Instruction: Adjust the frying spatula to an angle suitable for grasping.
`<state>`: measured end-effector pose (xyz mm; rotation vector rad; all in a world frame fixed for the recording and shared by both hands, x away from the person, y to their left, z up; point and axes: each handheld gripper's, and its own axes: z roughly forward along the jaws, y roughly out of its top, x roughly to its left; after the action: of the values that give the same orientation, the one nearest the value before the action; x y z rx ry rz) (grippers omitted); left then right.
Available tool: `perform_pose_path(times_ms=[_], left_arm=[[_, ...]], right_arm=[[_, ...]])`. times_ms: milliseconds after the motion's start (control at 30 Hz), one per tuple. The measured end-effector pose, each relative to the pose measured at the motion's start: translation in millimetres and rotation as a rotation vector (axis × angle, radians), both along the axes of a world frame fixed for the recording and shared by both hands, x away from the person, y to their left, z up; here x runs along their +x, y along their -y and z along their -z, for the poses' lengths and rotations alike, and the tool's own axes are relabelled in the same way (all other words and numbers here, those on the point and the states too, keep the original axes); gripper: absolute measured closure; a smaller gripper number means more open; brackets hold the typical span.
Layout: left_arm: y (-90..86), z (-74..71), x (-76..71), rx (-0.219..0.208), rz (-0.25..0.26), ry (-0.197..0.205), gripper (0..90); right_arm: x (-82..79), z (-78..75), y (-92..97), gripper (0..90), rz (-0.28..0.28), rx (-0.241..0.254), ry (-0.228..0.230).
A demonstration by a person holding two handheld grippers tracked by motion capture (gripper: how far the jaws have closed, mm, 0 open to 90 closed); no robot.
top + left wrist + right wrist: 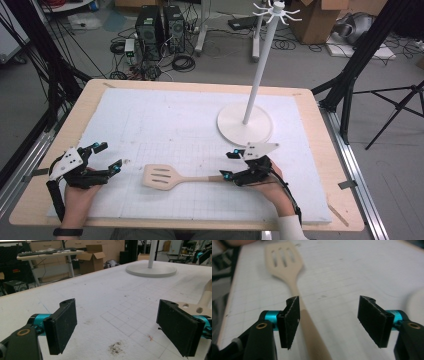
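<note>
I'm hovering my right hand-held gripper (329,322), jaws wide and empty, over the wooden spatula (172,177) lying flat on the tabletop (190,125); next I'm closing on its handle, I reckon

Even, bright indoor light; soft shadows; blurred right gripper view.

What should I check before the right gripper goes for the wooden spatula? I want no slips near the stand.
1. Right gripper open: ok, jaws stand wide apart.
2. Spatula lying flat on the white mat: ok.
3. Handle centred between the jaws: not ok, it runs close by the one jaw at the left of the right gripper view.
4. Left gripper away from the spatula: ok, open, nothing between its jaws.
5. Hook stand apart from the spatula: ok.
</note>
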<state>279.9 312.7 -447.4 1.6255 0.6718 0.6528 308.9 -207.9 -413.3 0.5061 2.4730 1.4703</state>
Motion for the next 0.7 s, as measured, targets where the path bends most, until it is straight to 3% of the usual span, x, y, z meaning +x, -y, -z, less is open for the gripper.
perform_pose_path(times_ms=[33,100,167,200,267,300,333,367,400,433,500,533,600,633,700], left_arm=[[0.0,0.0,0.1,0.000,-0.001,-0.001,17.0],[0.0,-0.1,0.4,0.002,-0.002,-0.002,17.0],[-0.1,-0.2,0.7,0.003,-0.002,-0.004,16.9],[-0.1,-0.2,0.7,0.003,-0.002,-0.004,16.9],[-0.1,-0.2,0.9,0.001,-0.004,-0.008,16.9],[0.2,-0.2,1.2,0.000,-0.003,-0.010,16.9],[0.3,-0.2,1.2,0.002,-0.004,-0.012,16.9],[0.4,-0.4,1.7,0.006,-0.004,-0.017,17.0],[0.4,-0.4,1.7,0.006,-0.004,-0.017,16.9],[0.6,-0.4,1.9,0.007,-0.004,-0.019,16.9],[0.7,-0.5,1.9,0.009,-0.006,-0.020,16.9],[0.7,-0.5,1.9,0.009,-0.006,-0.020,16.9],[0.7,-0.5,1.9,0.014,-0.005,-0.016,16.9],[0.8,-0.5,1.7,0.015,-0.005,-0.016,16.9],[0.7,-0.5,1.6,0.016,-0.006,-0.014,16.9]], right_arm=[[-5.2,1.4,13.2,28.5,0.073,0.034,0.017],[-6.9,2.0,18.0,27.7,0.098,0.043,0.027],[-15.2,4.6,35.9,24.8,0.184,0.079,0.049],[-15.2,4.6,35.9,24.8,0.184,0.079,0.049],[-22.3,8.7,51.7,22.6,0.267,0.113,0.056],[-22.3,8.7,51.7,22.6,0.267,0.113,0.056],[-24.4,10.4,56.4,22.1,0.303,0.119,0.062],[-28.7,14.0,64.8,20.9,0.367,0.134,0.057],[-28.7,14.0,64.8,20.9,0.367,0.134,0.057],[-32.4,18.0,72.6,20.9,0.431,0.164,0.049],[-34.6,22.4,79.4,20.9,0.500,0.193,0.039],[-34.6,22.4,79.4,20.9,0.500,0.193,0.039],[-36.3,27.2,87.3,20.9,0.593,0.199,0.038],[-36.3,27.2,87.3,20.9,0.593,0.199,0.038],[-37.2,27.3,94.5,20.8,0.651,0.253,0.029]])
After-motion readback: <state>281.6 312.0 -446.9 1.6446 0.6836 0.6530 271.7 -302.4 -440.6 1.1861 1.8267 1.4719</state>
